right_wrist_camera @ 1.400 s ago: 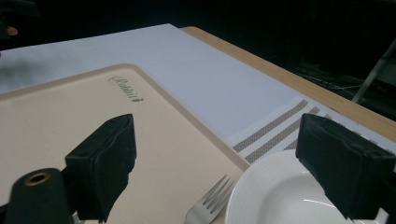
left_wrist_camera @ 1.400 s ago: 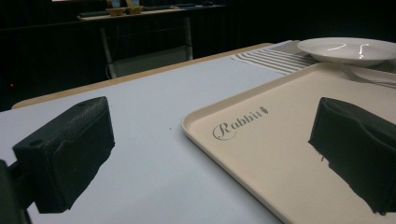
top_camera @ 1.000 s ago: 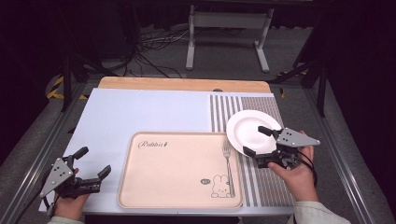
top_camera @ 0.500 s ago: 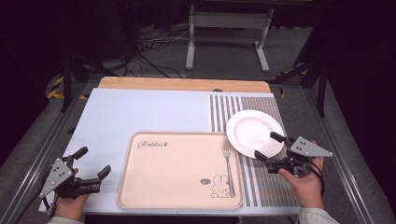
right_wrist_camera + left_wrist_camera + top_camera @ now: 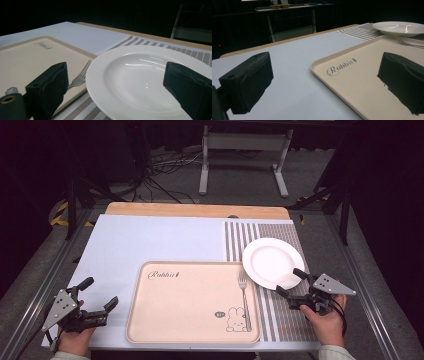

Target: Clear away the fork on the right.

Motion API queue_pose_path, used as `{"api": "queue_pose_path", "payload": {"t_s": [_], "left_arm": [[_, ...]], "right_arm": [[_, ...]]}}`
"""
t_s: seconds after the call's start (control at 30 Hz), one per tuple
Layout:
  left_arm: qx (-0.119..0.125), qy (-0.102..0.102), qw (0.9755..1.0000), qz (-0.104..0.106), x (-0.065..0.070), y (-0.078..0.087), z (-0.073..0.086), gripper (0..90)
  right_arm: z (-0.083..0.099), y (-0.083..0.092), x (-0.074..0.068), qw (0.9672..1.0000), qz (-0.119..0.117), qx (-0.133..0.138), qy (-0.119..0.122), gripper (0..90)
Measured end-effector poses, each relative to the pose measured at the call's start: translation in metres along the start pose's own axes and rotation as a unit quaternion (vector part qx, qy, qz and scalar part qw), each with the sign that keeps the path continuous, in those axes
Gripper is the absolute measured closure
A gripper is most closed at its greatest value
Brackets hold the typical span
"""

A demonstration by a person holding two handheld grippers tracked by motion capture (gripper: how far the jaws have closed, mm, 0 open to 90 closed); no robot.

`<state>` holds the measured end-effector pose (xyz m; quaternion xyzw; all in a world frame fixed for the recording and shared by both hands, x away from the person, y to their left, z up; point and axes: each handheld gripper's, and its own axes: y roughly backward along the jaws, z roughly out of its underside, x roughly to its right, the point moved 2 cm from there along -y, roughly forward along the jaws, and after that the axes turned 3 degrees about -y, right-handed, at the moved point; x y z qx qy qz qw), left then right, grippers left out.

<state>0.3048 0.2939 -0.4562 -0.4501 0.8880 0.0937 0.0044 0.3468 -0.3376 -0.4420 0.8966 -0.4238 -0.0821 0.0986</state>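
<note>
We read one word, "Rabbit", in dark script on the beige tray, near its far left corner; it shows in the high view and again in the left gripper view. A small round dark mark beside the tray's rabbit drawing is too small for us to read.

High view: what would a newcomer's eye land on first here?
Probably the white plate on the striped mat at the right, with the open right hand-held gripper just off its near rim. Next, the beige tray at centre front, a fork along its right edge.
</note>
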Motion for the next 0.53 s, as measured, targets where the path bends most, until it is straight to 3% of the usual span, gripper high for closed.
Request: {"api": "queue_pose_path", "payload": {"t_s": [0.17,0.53], "left_arm": [[0.002,0.001,1.0000,0.001,-0.001,-0.001,0.000,0.5],[0.005,0.010,0.9999,0.002,-0.003,0.000,0.001,0.5]], "right_arm": [[0.008,-0.001,0.002,0.9996,0.011,-0.027,0.003,6.4],[0.015,-0.002,0.001,0.9990,0.012,-0.041,-0.007,6.4]]}}
